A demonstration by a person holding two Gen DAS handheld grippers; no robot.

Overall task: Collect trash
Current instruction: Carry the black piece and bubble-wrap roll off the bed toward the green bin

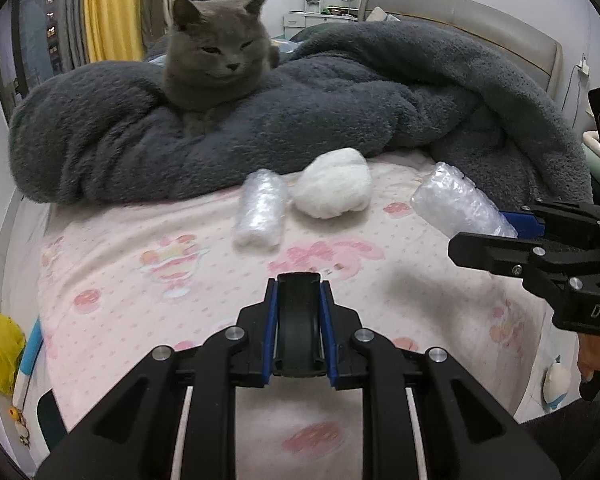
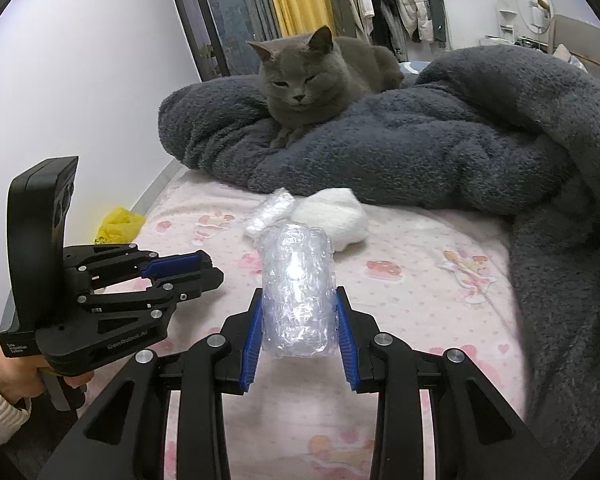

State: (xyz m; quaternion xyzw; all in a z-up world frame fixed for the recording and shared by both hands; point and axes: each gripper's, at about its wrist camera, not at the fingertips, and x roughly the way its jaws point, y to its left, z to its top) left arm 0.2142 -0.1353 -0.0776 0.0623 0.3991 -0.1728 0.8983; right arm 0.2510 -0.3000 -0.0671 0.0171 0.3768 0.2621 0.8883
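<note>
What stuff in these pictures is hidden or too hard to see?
- Cat: its paws and back end, left wrist view, sunk into the gray blanket.
- Yellow bag: mostly hidden, right wrist view, behind the bed's edge and the left gripper.
- Small bubble wrap roll: near end hidden, right wrist view, behind the bubble wrap roll in the right gripper.
- Vanity shelf items: too small, left wrist view.

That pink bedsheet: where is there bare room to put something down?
The pink sheet lies bare between the right gripper, shut on the bubble-wrap roll, and the grey blanket. It is crowded near the blanket, where a smaller wrap roll and a white wad lie below the cat.
</note>
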